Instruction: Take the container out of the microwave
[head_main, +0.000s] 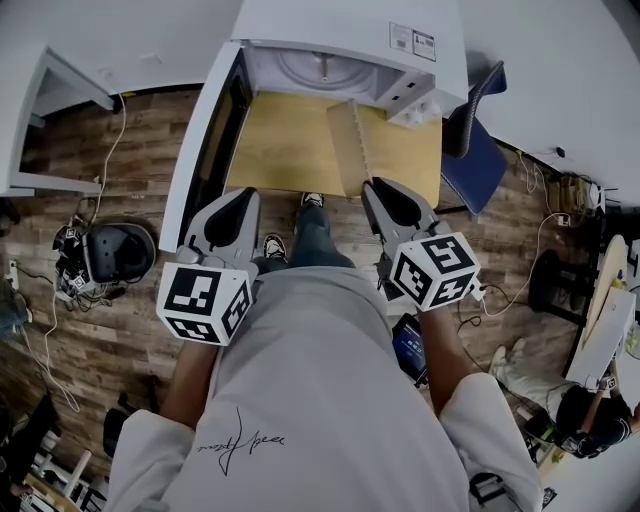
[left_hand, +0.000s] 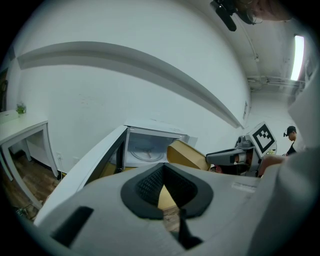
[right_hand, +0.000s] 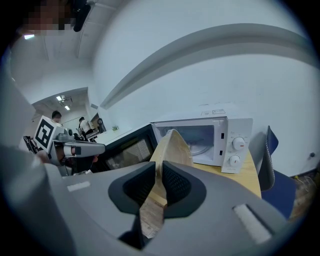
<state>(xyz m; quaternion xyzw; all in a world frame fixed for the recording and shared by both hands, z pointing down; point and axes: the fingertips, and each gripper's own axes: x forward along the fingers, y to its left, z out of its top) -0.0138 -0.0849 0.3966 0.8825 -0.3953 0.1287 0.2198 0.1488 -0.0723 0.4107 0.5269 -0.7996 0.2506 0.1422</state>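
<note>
Your container (head_main: 350, 140) is pale tan, pretty close to the yellowish light wood of the table (head_main: 285, 140). The microwave (head_main: 340, 35) is white with a black door (head_main: 215, 130). Your left gripper (head_main: 240, 200) and right gripper (head_main: 380, 192) are grey with black pads (right_hand: 135, 187), and the cubes (head_main: 205, 300) are white with black square markers. The floor (head_main: 110, 300) is dark brown planks, the chair (head_main: 478, 165) is blue and your shirt (head_main: 330, 400) is light grey.

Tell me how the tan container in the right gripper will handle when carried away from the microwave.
Probably light: the right gripper pinches the container by one thin wall, and it sits tilted on its side. That wall looks like paperboard, so it may flex or crease under the pads. Gripped at one edge only, it could swing or slip if moved fast.
</note>
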